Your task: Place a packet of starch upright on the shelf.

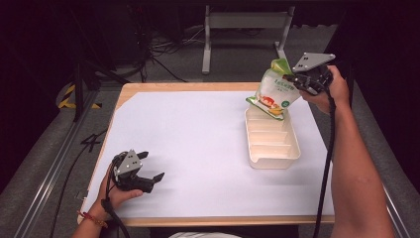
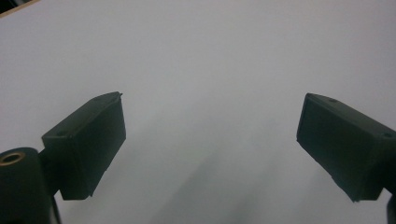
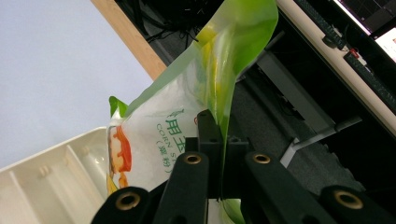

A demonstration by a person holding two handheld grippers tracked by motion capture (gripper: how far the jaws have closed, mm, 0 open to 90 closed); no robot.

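A white and green pouch [image 1: 275, 89] with red and orange print hangs tilted over the far end of a cream tray [image 1: 293, 147] with several dividers. My right gripper [image 1: 293, 78] is shut on the pouch's green top edge, at the table's far right. In the right gripper view the jaws pinch the green seal of the pouch [image 3: 187, 121], and the tray [image 3: 42, 182] lies below at the left. My left gripper [image 1: 148, 168] rests near the table's front left corner with its jaws wide open. Between its fingers [image 2: 88, 144] there is only white table.
A white sheet [image 1: 198, 148] covers the wooden table [image 1: 148, 87]. Beyond the far edge stand metal frame legs [image 1: 206, 39] and loose cables [image 1: 163, 49] on the dark floor. A rail [image 1: 44, 173] runs along the left side.
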